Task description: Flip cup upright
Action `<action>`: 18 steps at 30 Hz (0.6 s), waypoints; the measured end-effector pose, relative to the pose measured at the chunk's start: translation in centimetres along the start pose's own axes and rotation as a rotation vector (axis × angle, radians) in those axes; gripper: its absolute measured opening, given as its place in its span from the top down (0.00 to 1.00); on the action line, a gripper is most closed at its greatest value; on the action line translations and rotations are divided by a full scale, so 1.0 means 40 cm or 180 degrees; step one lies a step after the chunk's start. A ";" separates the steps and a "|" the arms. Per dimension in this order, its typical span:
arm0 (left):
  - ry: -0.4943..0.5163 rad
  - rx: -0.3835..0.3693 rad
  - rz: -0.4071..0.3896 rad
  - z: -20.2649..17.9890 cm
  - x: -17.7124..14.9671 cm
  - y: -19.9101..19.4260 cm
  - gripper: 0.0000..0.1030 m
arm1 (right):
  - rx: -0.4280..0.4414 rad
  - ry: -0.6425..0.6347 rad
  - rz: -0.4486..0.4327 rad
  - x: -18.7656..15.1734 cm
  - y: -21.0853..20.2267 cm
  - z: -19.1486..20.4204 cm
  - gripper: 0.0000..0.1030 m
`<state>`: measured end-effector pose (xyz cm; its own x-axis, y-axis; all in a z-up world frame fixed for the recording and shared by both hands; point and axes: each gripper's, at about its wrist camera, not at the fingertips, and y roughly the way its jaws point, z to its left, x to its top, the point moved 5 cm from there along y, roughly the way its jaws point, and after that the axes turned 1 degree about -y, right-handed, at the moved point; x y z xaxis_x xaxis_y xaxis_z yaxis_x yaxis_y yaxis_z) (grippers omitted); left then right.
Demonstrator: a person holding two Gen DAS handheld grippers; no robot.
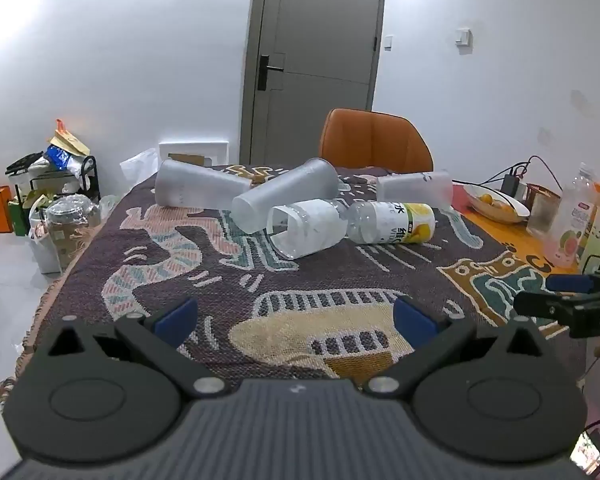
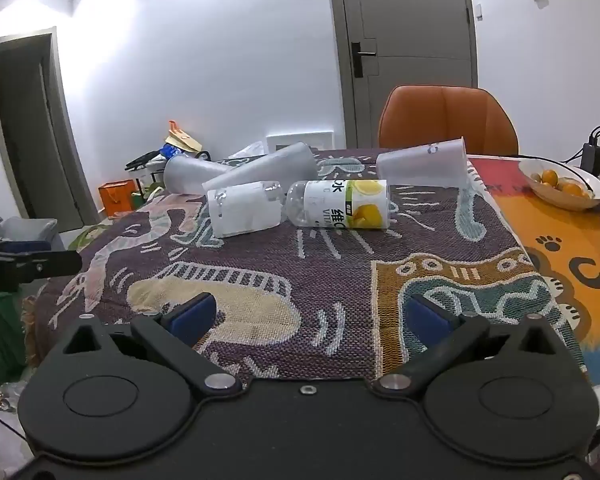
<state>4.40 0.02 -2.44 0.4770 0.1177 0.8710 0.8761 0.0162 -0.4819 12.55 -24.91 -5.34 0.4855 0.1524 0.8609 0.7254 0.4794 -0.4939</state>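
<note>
Three frosted plastic cups lie on their sides at the far end of the patterned cloth: a left cup (image 1: 198,188) (image 2: 188,179), a middle cup (image 1: 286,194) (image 2: 260,172) and a right cup (image 1: 416,189) (image 2: 422,166). Two cut bottles lie in front of them, a white-label one (image 1: 306,230) (image 2: 246,208) and a lemon-label one (image 1: 394,222) (image 2: 340,202). My left gripper (image 1: 296,318) is open and empty above the near cloth. My right gripper (image 2: 312,316) is open and empty, also near; it shows at the left view's right edge (image 1: 568,296).
An orange chair (image 1: 374,140) (image 2: 446,118) stands behind the table. A bowl of oranges (image 1: 496,202) (image 2: 562,184), a glass (image 1: 542,208), a bottle (image 1: 576,216) and cables sit at the right. Bags and boxes (image 1: 52,192) clutter the floor at left.
</note>
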 end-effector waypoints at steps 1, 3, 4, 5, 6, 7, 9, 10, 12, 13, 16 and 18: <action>-0.0009 0.0004 -0.0003 0.001 0.001 0.001 0.00 | 0.0002 0.0013 0.0008 -0.001 0.003 0.002 0.00; -0.0043 0.0007 -0.0001 0.005 0.002 0.005 0.00 | -0.0042 0.0001 0.0020 -0.006 0.014 0.005 0.00; -0.0050 0.0002 0.0000 0.003 -0.008 0.007 0.00 | -0.0042 -0.0009 0.0022 -0.007 0.015 0.011 0.00; -0.0062 -0.0010 0.0001 0.006 -0.010 0.010 0.00 | -0.0044 -0.0024 0.0019 -0.009 0.016 0.018 0.00; -0.0051 -0.0009 -0.0003 0.004 -0.011 0.009 0.00 | 0.0008 0.0057 0.0008 -0.002 0.007 -0.003 0.00; -0.0040 -0.0004 -0.0011 0.000 -0.009 0.006 0.00 | 0.0001 0.0050 0.0003 -0.001 0.005 -0.002 0.00; 0.0000 -0.0019 -0.0020 -0.001 -0.001 -0.001 0.00 | -0.0020 0.0053 0.0016 0.000 0.009 -0.002 0.00; -0.0011 -0.0029 -0.0025 0.001 0.000 -0.003 0.00 | -0.0020 0.0051 0.0014 0.001 0.009 -0.002 0.00; -0.0022 -0.0036 -0.0031 0.002 -0.004 -0.004 0.00 | -0.0028 0.0042 0.0019 0.002 0.009 0.001 0.00; -0.0027 -0.0038 -0.0029 0.003 -0.006 -0.005 0.00 | -0.0026 0.0039 0.0023 0.002 0.009 0.004 0.00; -0.0033 -0.0037 -0.0029 0.005 -0.007 -0.003 0.00 | -0.0006 0.0030 0.0017 0.002 0.004 0.006 0.00; -0.0029 -0.0035 -0.0039 0.005 -0.008 -0.004 0.00 | 0.0002 0.0020 0.0016 0.003 0.002 0.006 0.00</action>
<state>4.11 0.18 -2.66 0.4655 0.1266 0.8759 0.8826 0.0068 -0.4701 12.55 -24.65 -5.23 0.4923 0.1494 0.8575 0.7225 0.4793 -0.4982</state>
